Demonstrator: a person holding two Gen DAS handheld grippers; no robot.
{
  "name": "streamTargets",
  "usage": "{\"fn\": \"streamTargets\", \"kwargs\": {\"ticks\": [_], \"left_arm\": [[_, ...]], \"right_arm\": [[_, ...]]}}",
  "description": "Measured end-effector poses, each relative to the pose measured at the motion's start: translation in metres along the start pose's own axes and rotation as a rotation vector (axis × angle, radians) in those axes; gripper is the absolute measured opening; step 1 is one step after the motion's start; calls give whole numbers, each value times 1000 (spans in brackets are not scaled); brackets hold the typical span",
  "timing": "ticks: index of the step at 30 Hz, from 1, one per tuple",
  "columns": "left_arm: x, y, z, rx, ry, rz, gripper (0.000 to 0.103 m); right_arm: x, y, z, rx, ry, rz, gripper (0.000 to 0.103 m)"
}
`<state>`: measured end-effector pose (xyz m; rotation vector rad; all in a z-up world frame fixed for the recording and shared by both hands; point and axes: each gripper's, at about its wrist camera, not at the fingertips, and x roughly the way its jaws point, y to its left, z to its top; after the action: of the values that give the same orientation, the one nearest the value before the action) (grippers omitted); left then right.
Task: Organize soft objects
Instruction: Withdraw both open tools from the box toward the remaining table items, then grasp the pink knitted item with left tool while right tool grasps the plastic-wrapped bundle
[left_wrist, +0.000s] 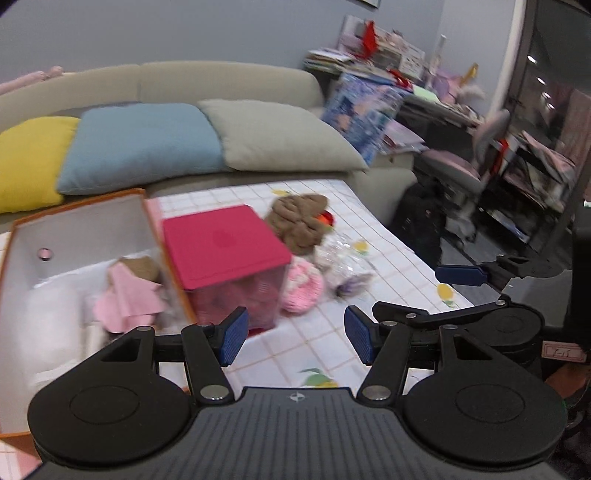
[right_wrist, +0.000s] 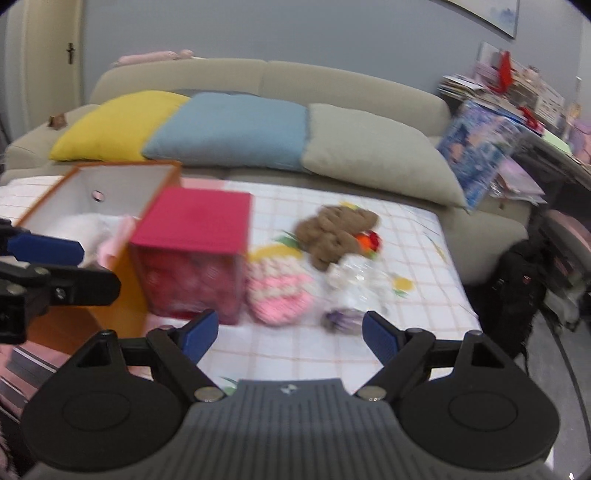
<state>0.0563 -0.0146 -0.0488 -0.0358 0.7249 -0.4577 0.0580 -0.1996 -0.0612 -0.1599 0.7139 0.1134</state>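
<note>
On the checked tablecloth (left_wrist: 391, 254) lie a brown plush (left_wrist: 299, 221) (right_wrist: 332, 229), a pink knitted piece (left_wrist: 303, 284) (right_wrist: 280, 291), a clear-wrapped bundle (left_wrist: 340, 258) (right_wrist: 354, 273) and a small purple item (right_wrist: 343, 317). An orange box (left_wrist: 85, 229) (right_wrist: 122, 184) with white inside walls holds a pink cloth (left_wrist: 125, 295). A box with a pink lid (left_wrist: 221, 243) (right_wrist: 195, 221) stands beside it. My left gripper (left_wrist: 295, 336) is open over bare cloth just in front of the pink-lidded box. My right gripper (right_wrist: 288, 336) is open wide and holds nothing, a short way before the knitted piece.
A beige sofa (right_wrist: 332, 85) with yellow (right_wrist: 114, 122), blue (right_wrist: 232, 129) and grey (right_wrist: 376, 155) cushions runs behind the table. A dark backpack (right_wrist: 517, 273) sits on the floor at the right. A chair (left_wrist: 454, 166) and cluttered shelves stand beyond it.
</note>
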Motion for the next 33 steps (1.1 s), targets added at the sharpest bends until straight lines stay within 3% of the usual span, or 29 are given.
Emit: {"fn": "streamTargets", "kwargs": {"ticks": [10, 14, 23, 30, 33], "left_arm": [[51, -36, 20, 30, 87, -40, 69], [76, -51, 24, 83, 104, 21, 69], [133, -83, 18, 277, 128, 117, 60], [183, -98, 2, 501, 158, 273, 55], [201, -98, -5, 551, 196, 298, 51]], "right_arm": [[30, -63, -15, 209, 56, -61, 81], [53, -85, -14, 310, 56, -37, 78], [108, -105, -10, 331, 32, 58, 73], [133, -117, -12, 382, 28, 110, 72], [138, -112, -11, 350, 17, 127, 71]]}}
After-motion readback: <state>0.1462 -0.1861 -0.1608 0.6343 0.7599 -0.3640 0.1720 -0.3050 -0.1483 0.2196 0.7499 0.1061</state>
